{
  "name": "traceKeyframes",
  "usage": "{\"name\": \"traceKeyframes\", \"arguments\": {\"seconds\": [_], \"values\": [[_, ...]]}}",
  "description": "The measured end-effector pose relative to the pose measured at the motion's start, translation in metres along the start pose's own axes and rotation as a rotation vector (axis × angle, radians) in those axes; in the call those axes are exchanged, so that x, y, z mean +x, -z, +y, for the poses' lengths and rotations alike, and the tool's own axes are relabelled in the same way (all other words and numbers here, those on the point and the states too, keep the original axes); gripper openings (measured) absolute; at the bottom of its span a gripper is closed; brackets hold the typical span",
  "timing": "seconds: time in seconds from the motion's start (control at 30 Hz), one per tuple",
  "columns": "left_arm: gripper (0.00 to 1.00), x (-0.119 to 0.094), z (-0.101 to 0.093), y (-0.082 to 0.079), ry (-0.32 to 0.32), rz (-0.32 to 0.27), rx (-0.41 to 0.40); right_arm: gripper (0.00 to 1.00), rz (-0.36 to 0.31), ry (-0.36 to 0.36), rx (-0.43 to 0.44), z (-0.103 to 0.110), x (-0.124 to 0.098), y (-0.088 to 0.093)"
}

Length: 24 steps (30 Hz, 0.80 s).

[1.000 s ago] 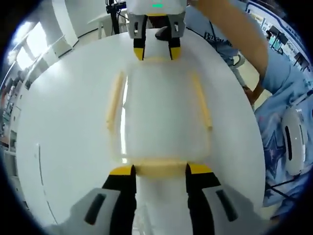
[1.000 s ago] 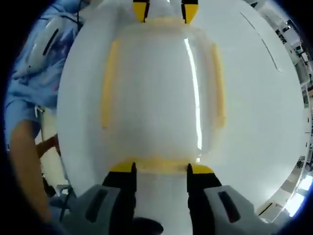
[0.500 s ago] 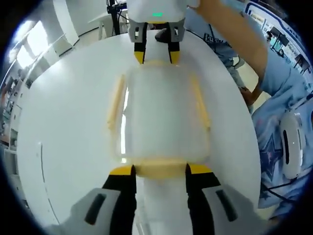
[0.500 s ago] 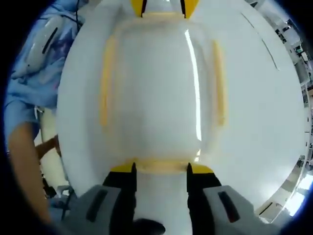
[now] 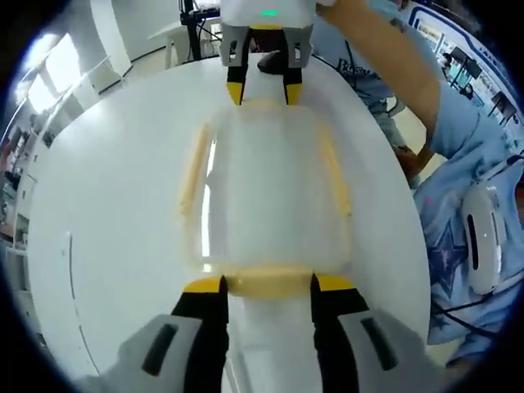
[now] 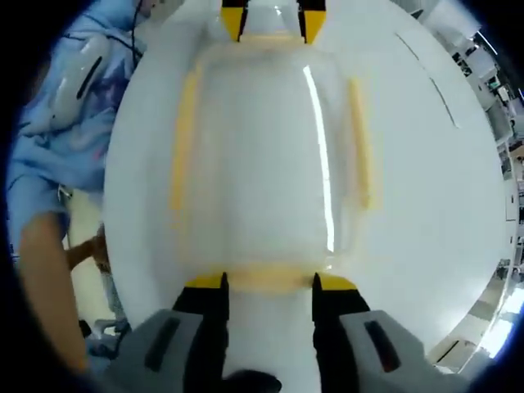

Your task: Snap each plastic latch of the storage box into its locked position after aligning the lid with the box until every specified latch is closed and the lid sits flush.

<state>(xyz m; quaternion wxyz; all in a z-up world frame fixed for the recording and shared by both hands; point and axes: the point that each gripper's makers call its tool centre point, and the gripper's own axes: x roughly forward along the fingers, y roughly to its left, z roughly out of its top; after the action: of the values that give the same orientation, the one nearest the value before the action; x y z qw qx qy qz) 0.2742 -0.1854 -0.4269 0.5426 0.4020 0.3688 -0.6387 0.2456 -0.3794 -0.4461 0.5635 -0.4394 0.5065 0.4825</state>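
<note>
A: Storage box (image 5: 266,196) sits mid-counter (image 5: 106,213); in the left gripper view the left gripper (image 5: 266,285) stands with jaws spread around the near yellow latch (image 5: 268,282), likely to press it

B: Right gripper view: the right gripper (image 6: 268,282) brackets the opposite latch (image 6: 268,280) likewise, steadying the lid (image 6: 262,147)

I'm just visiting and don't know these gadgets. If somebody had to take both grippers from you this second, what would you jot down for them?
Left gripper: jaws open, straddling the yellow end latch nearest it.
Right gripper: jaws open, straddling the opposite end latch; it also appears at the far end of the left gripper view.
The clear storage box sits on the white table with its lid on, between the two grippers.
Two long side latches lie along the box's sides.
Whether any latch is fully snapped cannot be told.
Left: press each latch home, then check that the lid sits flush.
</note>
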Motion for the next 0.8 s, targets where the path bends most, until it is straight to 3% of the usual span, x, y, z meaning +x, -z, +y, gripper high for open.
{"name": "traceKeyframes", "arguments": {"seconds": [0.5, 0.63, 0.8], "values": [[0.39, -0.032, -0.001, 0.013, -0.001, 0.011, 0.01, 0.39, -0.09, 0.013, -0.009, 0.0, -0.021, -0.029], [0.39, -0.039, -0.003, 0.009, 0.005, -0.008, 0.015, 0.39, -0.061, 0.01, 0.006, 0.003, -0.024, -0.03], [0.39, -0.047, -0.003, 0.006, -0.001, 0.003, 0.017, 0.39, -0.07, 0.022, 0.006, 0.006, -0.032, -0.032]]}}
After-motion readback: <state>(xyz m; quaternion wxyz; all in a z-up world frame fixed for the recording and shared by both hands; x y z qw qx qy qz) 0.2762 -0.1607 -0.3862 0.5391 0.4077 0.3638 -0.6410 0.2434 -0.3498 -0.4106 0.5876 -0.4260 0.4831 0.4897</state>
